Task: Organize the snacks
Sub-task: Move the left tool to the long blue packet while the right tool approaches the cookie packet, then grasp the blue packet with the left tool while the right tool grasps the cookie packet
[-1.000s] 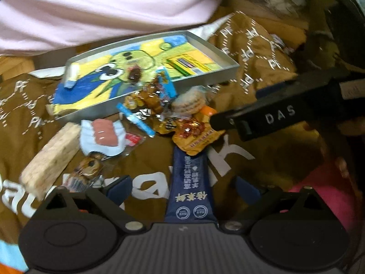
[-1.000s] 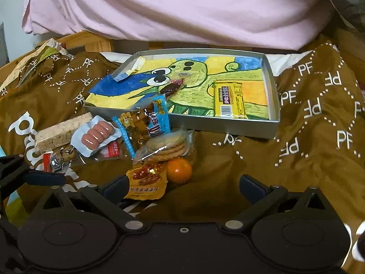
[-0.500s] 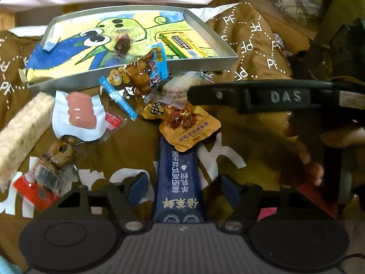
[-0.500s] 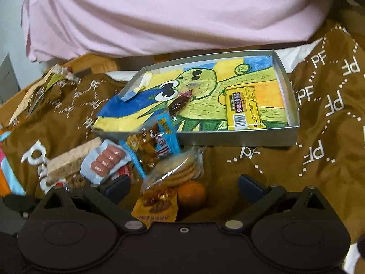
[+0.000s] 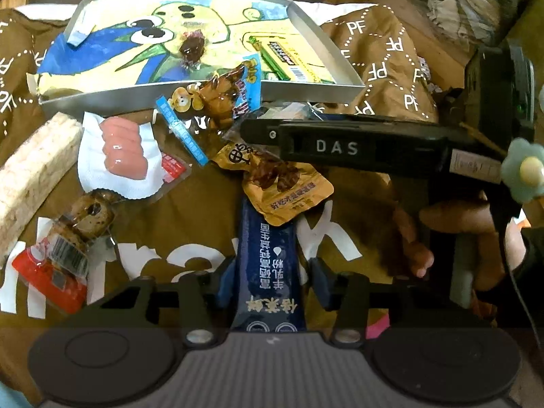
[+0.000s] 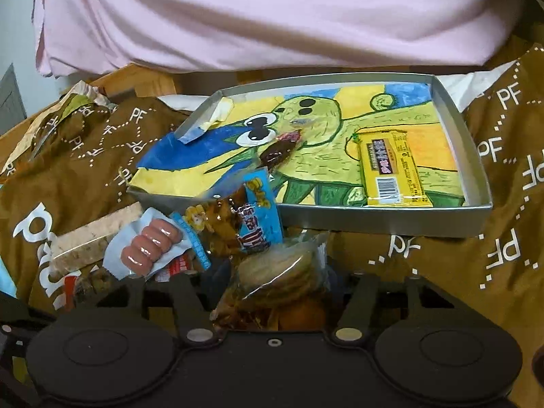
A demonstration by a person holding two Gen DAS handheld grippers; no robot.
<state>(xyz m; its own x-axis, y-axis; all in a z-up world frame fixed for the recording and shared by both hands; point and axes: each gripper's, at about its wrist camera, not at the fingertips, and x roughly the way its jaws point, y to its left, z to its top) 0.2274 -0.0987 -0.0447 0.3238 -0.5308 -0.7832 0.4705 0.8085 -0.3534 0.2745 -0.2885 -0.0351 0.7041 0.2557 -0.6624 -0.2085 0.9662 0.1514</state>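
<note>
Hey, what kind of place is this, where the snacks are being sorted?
Probably a bedroom at home: brown printed fabric spread like bedding, pink cloth bunched behind, and a shallow grey tin tray lined with a child's drawing.

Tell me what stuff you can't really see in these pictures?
- Orange: right wrist view, mostly hidden under the bag of biscuits.
- Right gripper: its fingers are behind the biscuits, so its grip is unclear.
- Bag of biscuits: left wrist view, nearly covered by the right gripper's black body.
- Dark blue stick packet: left wrist view, its top lies under the orange pouch.
- Pouch print: too blurred to read.
</note>
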